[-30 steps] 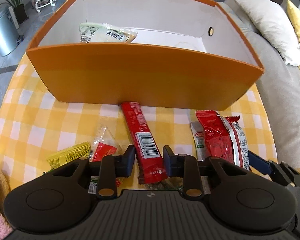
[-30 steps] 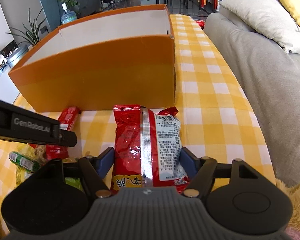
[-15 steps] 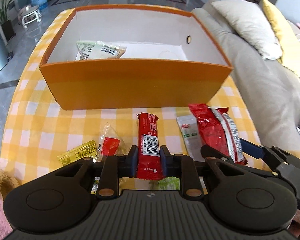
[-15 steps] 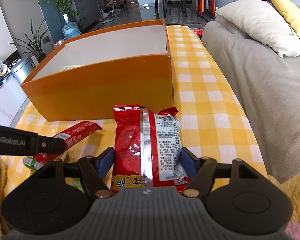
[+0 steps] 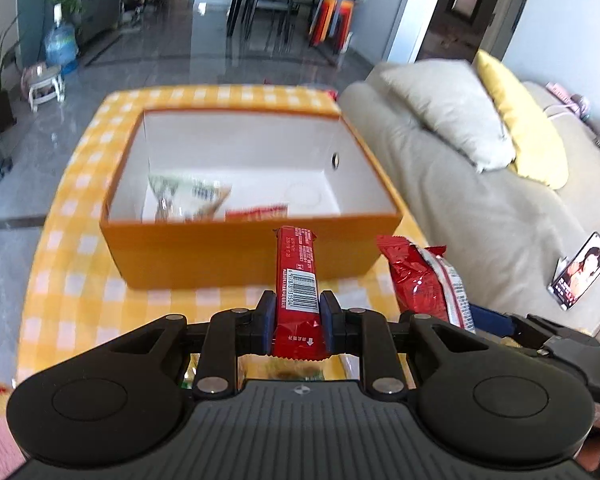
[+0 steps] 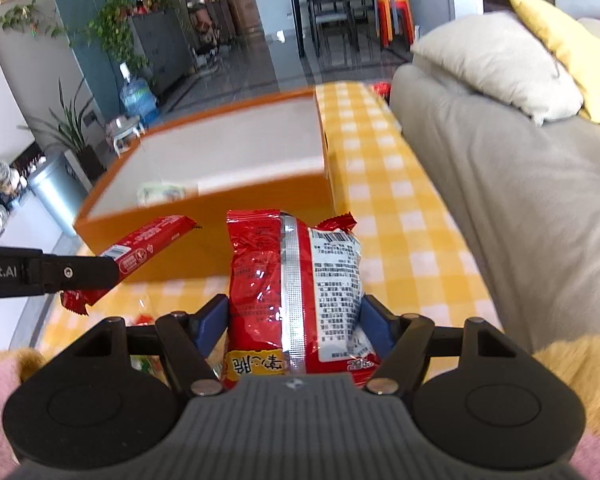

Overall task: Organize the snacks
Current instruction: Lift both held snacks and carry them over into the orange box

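My left gripper point(image 5: 298, 312) is shut on a long red snack bar point(image 5: 298, 280) and holds it in the air in front of the orange box point(image 5: 240, 256). My right gripper point(image 6: 294, 316) is shut on a red snack bag point(image 6: 292, 284), also lifted, just right of the left one; the bag shows in the left wrist view point(image 5: 424, 280) too. The box has a white inside and holds a pale green packet point(image 5: 188, 196) and a red packet point(image 5: 256, 213). The bar and left gripper finger also show in the right wrist view point(image 6: 148, 246).
The box stands on a yellow checked tablecloth point(image 5: 60, 272). A grey sofa point(image 5: 480, 208) with a beige pillow and a yellow pillow runs along the right; a phone point(image 5: 580, 276) leans on it. Small snack packets lie under the grippers point(image 6: 144, 320).
Both grippers have risen well above the table with their snacks. The left gripper closed on the red bar and lifted it. The view now looks down into the box.
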A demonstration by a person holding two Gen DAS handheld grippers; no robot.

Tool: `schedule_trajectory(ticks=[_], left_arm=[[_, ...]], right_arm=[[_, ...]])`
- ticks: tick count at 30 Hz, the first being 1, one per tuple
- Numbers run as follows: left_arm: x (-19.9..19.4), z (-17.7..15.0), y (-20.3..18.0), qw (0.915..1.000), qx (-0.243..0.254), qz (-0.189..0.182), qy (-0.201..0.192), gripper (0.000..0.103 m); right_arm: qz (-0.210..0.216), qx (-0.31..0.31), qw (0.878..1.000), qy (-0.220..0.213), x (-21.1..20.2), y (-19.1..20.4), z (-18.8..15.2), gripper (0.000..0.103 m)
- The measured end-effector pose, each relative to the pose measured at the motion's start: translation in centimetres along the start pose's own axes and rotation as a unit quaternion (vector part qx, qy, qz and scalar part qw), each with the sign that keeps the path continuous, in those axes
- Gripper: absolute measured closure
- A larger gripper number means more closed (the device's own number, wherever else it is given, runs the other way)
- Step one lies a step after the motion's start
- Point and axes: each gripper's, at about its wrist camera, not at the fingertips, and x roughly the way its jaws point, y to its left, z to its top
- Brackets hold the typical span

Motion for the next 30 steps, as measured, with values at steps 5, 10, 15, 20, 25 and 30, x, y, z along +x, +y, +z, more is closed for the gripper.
schedule_trajectory(ticks=[5,10,15,20,25,30], left_arm=[[-1.3,2.2,0.2,0.9994,0.009,-0.003,-0.032,0.078],[-2.1,4.4,0.5,0.998,0.015,0.004,-0.062,0.078],[-2.0,6.6,1.1,0.9963,0.022,0.02,-0.081,0.078],[-1.0,8.5,1.5,0.9958,0.031,0.031,-0.081,0.078],[1.1,9.9,1.9,0.9966,0.036,0.037,-0.064,0.078],[4.7,10.3,2.5,0.9981,0.039,0.044,-0.018,0.078]], right_arm=[[0.007,-0.015,0.999,-0.033,-2.0,1.2,2.8,0.034],[0.015,-0.032,0.998,-0.052,-2.5,2.5,5.9,0.034],[0.026,-0.05,0.997,-0.061,-1.8,3.9,8.7,0.034],[0.026,-0.066,0.996,-0.052,0.2,5.2,11.3,0.034],[0.022,-0.077,0.997,-0.015,3.4,5.9,13.3,0.034],[0.012,-0.107,0.994,0.023,7.3,6.8,14.6,0.034]])
